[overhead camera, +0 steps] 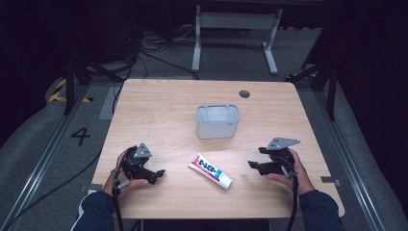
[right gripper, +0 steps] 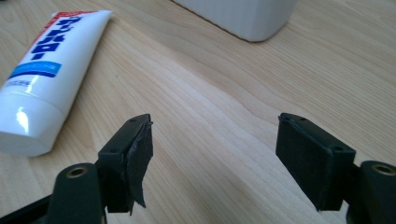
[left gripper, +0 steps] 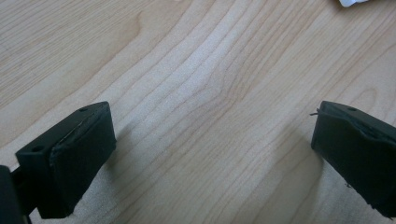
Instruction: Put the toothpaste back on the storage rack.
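Tube [right gripper: 44, 70] and bin [right gripper: 243, 16] — both cut by frame edges.

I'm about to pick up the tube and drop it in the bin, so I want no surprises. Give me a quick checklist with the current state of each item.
1. Left tongs open, nothing held: ok.
2. Right tongs open, nothing held: ok.
3. Tube lies flat on the table, between both tongs, untouched: ok.
4. Grey bin upright, open top, beyond the tube: ok.
5. Bin empty inside: cannot tell.
6. Tube cap closed: cannot tell.
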`<state>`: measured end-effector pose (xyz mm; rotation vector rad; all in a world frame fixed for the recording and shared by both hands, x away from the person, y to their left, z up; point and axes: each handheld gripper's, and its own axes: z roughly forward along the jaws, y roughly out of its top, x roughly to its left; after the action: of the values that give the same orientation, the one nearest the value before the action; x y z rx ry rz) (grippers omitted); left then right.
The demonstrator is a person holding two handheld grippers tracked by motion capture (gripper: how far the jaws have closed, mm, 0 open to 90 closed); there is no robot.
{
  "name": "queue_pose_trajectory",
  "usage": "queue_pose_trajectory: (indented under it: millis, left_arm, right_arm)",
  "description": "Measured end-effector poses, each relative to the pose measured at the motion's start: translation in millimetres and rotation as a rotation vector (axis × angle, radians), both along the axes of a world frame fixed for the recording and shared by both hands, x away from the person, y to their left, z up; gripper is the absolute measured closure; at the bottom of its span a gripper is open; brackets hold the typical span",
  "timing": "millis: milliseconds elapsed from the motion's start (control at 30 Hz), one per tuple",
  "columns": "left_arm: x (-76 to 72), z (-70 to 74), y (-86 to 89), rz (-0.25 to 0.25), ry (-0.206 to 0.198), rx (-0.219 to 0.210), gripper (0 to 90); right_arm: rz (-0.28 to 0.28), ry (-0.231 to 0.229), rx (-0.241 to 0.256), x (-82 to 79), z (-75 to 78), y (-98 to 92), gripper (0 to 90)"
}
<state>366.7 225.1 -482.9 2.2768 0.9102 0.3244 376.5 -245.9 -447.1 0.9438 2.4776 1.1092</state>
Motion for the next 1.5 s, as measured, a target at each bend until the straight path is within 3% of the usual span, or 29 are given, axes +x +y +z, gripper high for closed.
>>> queue_pose_trajectory:
  millis: [33,733,1000,1233,1500]
  left_arm:
    - [-0.7,-0.5,0.5,0.005,-0.014,0.001,0.5]
    - [-1.4,-0.8,0.5,0.009,-0.008,-0.005,0.4]
    - [-1.3,-0.9,0.5,0.008,-0.008,-0.008,0.4]
    - [-1.4,-0.9,0.5,0.009,-0.008,-0.005,0.4]
    - [-1.3,-0.9,0.6,0.008,-0.008,-0.007,0.4]
  right_arm:
    - [0.006,-0.003,-0.001,-0.8,1.7,3.3,28.0]
    - [0.204,-0.023,-0.038,-13.9,21.8,91.5,30.1]
    - [0.268,0.000,-0.065,-12.8,20.2,121.2,30.9]
    - [0.304,0.024,-0.119,-8.0,12.2,145.8,32.0]
    - [0.332,0.058,-0.177,-2.7,4.3,159.6,33.3]
